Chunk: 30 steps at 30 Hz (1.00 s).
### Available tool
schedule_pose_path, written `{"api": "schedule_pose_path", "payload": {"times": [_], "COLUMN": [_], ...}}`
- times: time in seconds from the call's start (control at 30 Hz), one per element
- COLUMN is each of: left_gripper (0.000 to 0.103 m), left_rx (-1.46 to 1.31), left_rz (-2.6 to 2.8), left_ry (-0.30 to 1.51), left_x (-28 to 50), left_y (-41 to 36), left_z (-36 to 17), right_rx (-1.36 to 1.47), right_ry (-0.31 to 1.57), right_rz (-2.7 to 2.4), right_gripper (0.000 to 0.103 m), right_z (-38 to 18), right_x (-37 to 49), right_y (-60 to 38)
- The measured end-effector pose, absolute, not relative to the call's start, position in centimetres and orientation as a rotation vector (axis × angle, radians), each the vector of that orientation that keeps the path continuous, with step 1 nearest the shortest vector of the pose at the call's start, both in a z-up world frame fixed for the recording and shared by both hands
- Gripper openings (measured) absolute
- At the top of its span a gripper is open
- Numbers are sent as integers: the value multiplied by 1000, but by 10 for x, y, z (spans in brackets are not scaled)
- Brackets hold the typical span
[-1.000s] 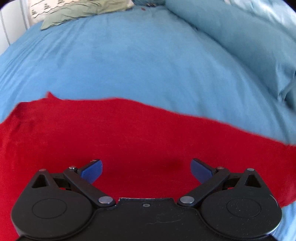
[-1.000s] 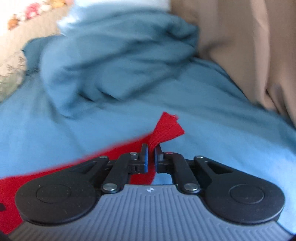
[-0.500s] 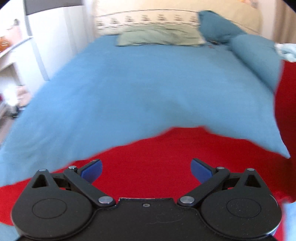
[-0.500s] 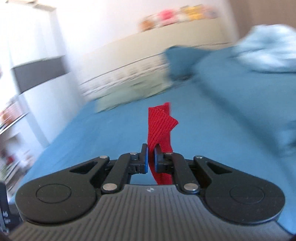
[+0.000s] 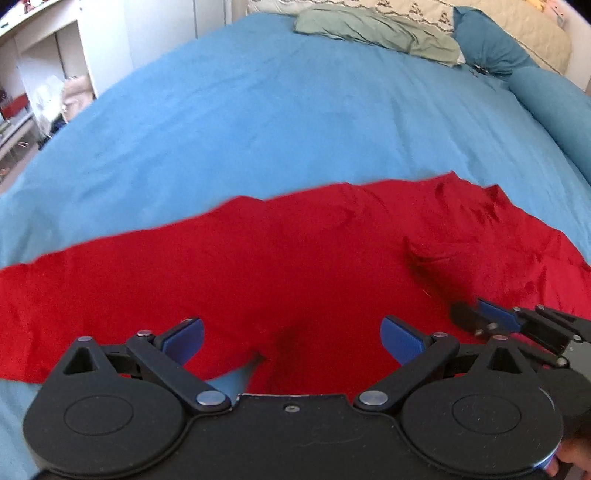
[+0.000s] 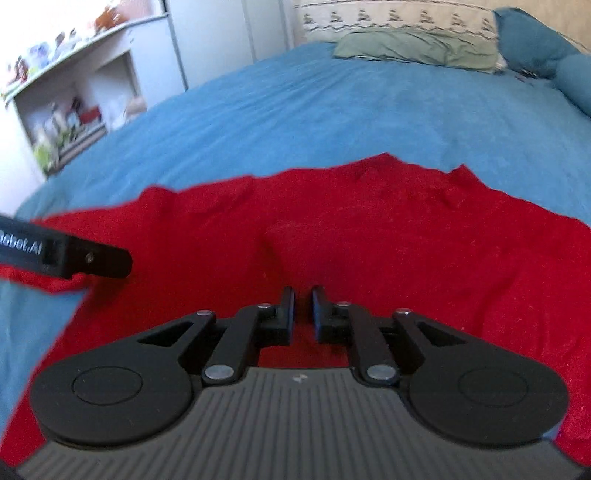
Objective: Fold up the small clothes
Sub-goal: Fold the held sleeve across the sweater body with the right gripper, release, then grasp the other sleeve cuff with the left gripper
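A red garment [image 5: 295, 266] lies spread across the blue bedspread [image 5: 277, 110], wrinkled at its right end. My left gripper [image 5: 291, 338] is open and empty just above the garment's near edge. My right gripper [image 6: 303, 302] hovers low over the same red garment [image 6: 369, 236]; its jaws stand a narrow gap apart with red cloth seen behind the gap, so a grip is unclear. The right gripper's fingers [image 5: 495, 319] show at the right edge of the left wrist view. The left gripper's finger [image 6: 88, 258] shows at the left of the right wrist view.
A grey-green pillow [image 5: 376, 27] and a dark blue pillow [image 5: 491, 44] lie at the head of the bed. A rolled blue duvet [image 5: 554, 107] runs along the right side. White shelves [image 6: 66, 110] with clutter stand off the left edge.
The right gripper carried the held red corner up and over to the left, then came down onto the garment. Its jaws now stand slightly apart. The left gripper stayed open.
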State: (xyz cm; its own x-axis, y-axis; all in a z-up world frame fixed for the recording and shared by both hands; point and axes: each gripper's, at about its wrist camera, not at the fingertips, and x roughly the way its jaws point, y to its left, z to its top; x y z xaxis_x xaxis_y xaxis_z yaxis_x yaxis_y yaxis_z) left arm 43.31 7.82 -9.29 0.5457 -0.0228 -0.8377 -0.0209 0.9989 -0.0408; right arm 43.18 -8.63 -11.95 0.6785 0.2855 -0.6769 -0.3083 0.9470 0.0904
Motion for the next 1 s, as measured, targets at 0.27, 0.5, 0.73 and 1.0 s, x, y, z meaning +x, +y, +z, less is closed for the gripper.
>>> {"api": "schedule_pose_path", "payload": {"times": [0.27,0.5,0.73,1.0], "left_gripper": [101,82,41,4], "left_rx": [-134,-212,-112,-145], "left_rz": [-161,-193,-150,-96], "left_ry": [1029,1076,1048,876], "left_x": [449,473,488,490], "left_y": [40,0,-20,7], "left_z": [-96,-121,-126,-74], "right_rx": [-64,79,180,187], "right_ry": [755,758,847,845], "right_rz": [267,14,-218,-379], "right_gripper": [81,101,101,101], "right_z": [-85,-66,-94,-112], "right_x": [404,345,320,333], "right_y": [-127,-218,-268,-295]}}
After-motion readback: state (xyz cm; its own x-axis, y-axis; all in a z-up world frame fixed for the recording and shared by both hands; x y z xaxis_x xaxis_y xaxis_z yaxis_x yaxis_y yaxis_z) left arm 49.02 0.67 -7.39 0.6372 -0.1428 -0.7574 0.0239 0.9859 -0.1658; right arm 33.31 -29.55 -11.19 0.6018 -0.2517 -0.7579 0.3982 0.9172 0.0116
